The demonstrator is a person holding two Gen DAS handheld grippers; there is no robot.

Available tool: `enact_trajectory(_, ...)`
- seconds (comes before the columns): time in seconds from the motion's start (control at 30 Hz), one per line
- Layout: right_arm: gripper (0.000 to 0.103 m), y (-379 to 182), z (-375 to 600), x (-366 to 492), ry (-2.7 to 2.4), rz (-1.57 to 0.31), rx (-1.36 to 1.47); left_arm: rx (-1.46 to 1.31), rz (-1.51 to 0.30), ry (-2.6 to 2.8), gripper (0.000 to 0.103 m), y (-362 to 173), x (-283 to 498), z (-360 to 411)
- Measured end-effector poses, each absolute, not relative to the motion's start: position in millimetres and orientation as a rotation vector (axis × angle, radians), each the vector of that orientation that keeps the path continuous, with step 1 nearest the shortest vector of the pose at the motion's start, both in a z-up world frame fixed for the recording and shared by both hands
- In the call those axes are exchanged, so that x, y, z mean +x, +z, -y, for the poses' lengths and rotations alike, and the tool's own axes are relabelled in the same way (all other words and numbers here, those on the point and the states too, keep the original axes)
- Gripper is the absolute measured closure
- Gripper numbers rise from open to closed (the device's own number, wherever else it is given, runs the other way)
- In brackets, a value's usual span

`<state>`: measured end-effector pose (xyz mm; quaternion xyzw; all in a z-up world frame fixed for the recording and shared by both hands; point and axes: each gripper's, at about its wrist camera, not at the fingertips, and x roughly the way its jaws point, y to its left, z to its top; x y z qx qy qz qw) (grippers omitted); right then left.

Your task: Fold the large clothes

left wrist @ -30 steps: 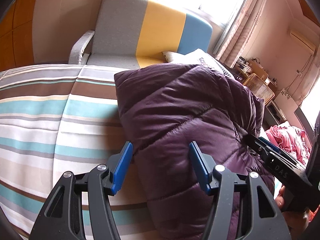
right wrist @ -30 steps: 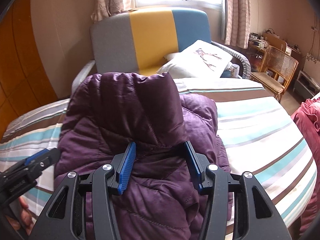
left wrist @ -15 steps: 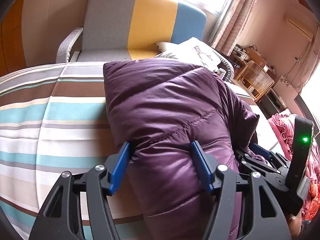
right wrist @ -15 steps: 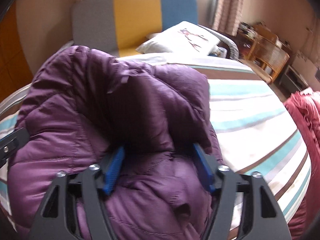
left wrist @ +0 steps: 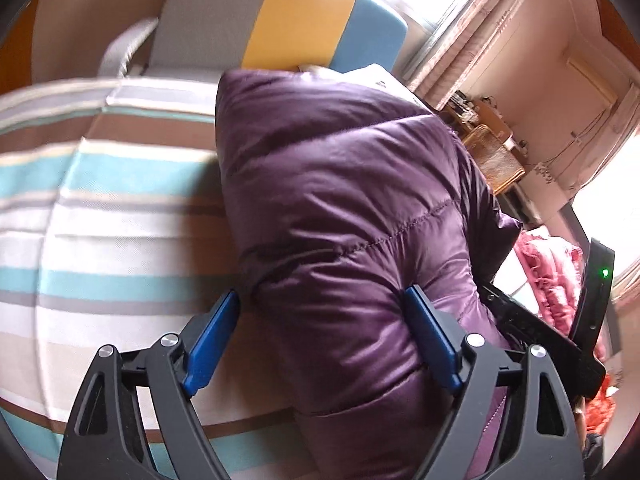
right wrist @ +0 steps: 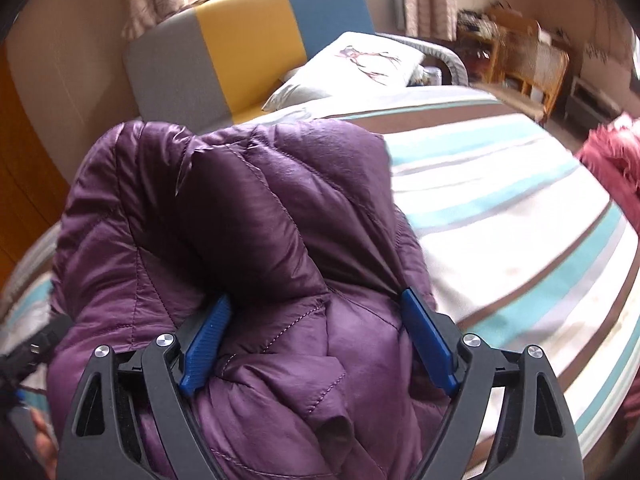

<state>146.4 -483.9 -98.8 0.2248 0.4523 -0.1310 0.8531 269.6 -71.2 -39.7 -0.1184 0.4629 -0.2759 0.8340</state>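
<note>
Jacket [left wrist: 340,208], glossy purple quilted puffer, bunched on striped bedsheet [left wrist: 100,240]

Left hand-held gripper [left wrist: 320,338] and right hand-held gripper [right wrist: 316,336], black with blue pads: jaws opening astride the purple quilted down jacket [left wrist: 340,208], angled downward.

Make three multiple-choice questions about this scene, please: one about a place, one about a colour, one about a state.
1. Where does the purple jacket lie?
A. on the striped bed
B. on the wicker chair
C. on the floor

2. What colour are the right gripper pads?
A. red
B. blue
C. green

3. How does the left gripper stand?
A. shut on nothing
B. out of view
C. jaws wide, jacket between them

Key: 1 A, stripes show beside the jacket; 2 B, both pads are blue; 3 C, its jaws are opening around padded fabric.
</note>
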Motion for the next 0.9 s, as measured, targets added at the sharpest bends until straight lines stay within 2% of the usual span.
enact_trajectory(0.07, 0.011, -103.3, 492.2, 140.5, -0.264, -0.956, 0.513, -0.305, -1.000, -0.633, 0.026, -46.5, 274.3, 70.8)
enact_trajectory(0.13, 0.012, -109.7, 495.7, 139.2, -0.244, -0.966, 0.548, -0.306, -0.987, -0.668, 0.038, -48.5, 272.8, 76.0)
enact_trajectory(0.17, 0.019, -111.4, 496.5, 139.0, -0.226, -0.965, 0.572, -0.313, -0.987, -0.677, 0.041, -49.0, 273.4, 75.9)
enact_trajectory(0.2, 0.029, -113.2, 497.0, 139.5, -0.191, -0.963, 0.605, -0.323, -0.988, -0.688, 0.049, -49.0, 273.7, 75.0)
enact_trajectory(0.23, 0.032, -114.2, 496.1, 138.3, -0.166, -0.961, 0.629, -0.338, -0.989, -0.709, 0.055, -48.0, 274.3, 72.9)
enact_trajectory(0.3, 0.047, -112.1, 492.0, 138.3, -0.134, -0.958, 0.631, -0.345, -0.986, -0.731, 0.061, -45.8, 273.2, 69.2)
enact_trajectory(0.33, 0.051, -111.0, 490.8, 138.2, -0.117, -0.957, 0.636, -0.342, -0.983, -0.739, 0.064, -43.9, 271.5, 68.9)
enact_trajectory(0.4, 0.060, -107.2, 486.6, 135.6, -0.095, -0.953, 0.647, -0.335, -0.976, -0.757, 0.066, -39.5, 266.3, 65.5)
enact_trajectory(0.47, 0.063, -103.3, 480.5, 131.4, -0.075, -0.952, 0.661, -0.336, -0.973, -0.761, 0.066, -37.2, 263.3, 58.2)
enact_trajectory(0.9, 0.073, -60.7, 361.8, 126.8, 0.169, -0.932, 0.609, -0.354, -0.883, -0.634, 0.066, -3.9, 228.6, -55.1)
